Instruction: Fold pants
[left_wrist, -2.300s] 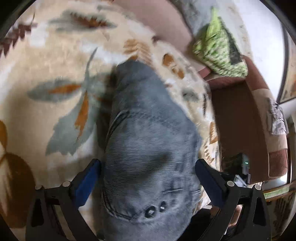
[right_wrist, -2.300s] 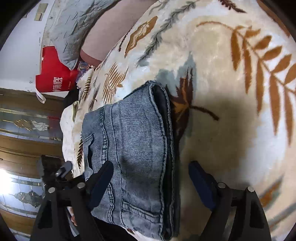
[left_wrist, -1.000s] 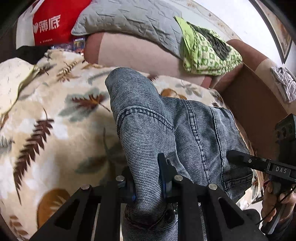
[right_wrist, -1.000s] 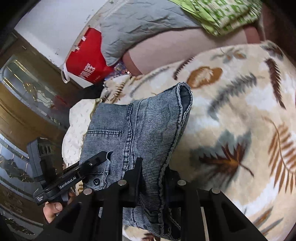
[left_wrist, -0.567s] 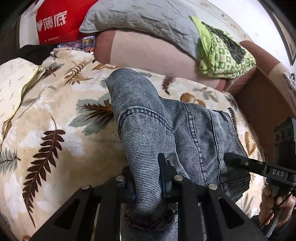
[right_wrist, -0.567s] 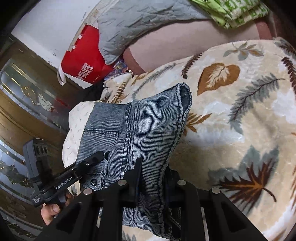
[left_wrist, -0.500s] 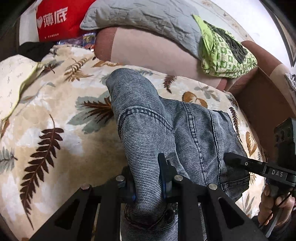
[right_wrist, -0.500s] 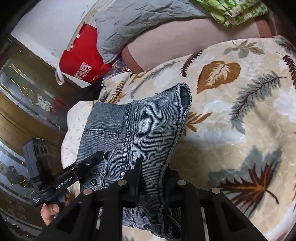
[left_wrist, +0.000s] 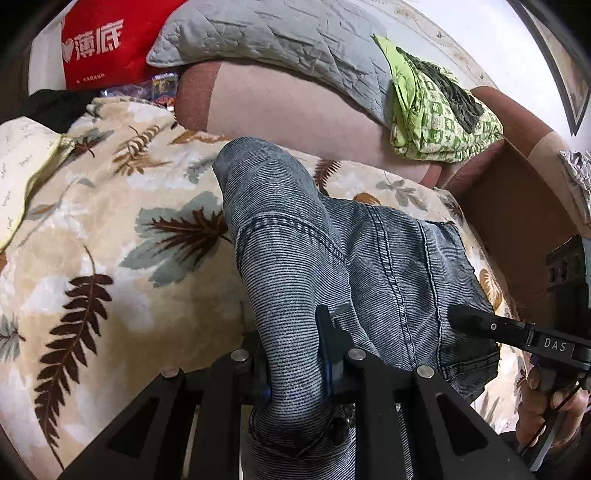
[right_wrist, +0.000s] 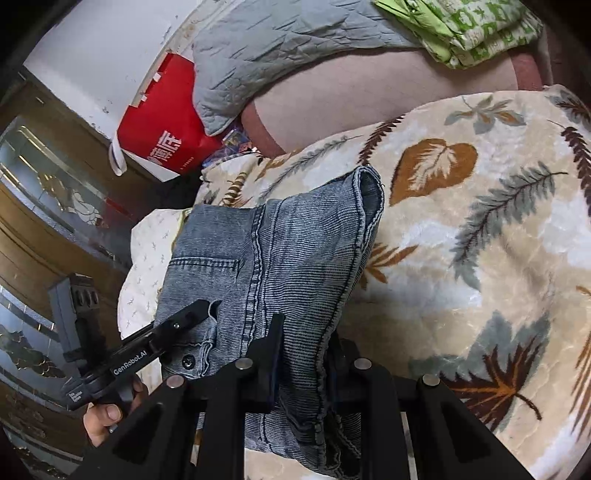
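Observation:
Folded grey-blue denim pants (left_wrist: 388, 266) are held up above a leaf-print blanket (left_wrist: 110, 229). My left gripper (left_wrist: 291, 354) is shut on the pants' left edge, near the button end. My right gripper (right_wrist: 303, 354) is shut on the pants (right_wrist: 288, 251) at their right, stitched edge. The right gripper also shows in the left wrist view (left_wrist: 517, 332), at the pants' right side. The left gripper also shows in the right wrist view (right_wrist: 159, 343), at the left by the button. The far fold of the pants stands up, off the blanket.
A sofa backrest (left_wrist: 288, 107) runs behind the blanket, with a grey quilted cushion (left_wrist: 280, 37), a green patterned cloth (left_wrist: 439, 110) and a red bag (left_wrist: 99, 40). A brown armrest (left_wrist: 517, 206) stands at the right. A wooden glass-panelled cabinet (right_wrist: 40, 206) is at the left.
Both grippers closed on the pants, one on each side edge, and lifted them off the blanket. In the last half second the view has barely shifted.

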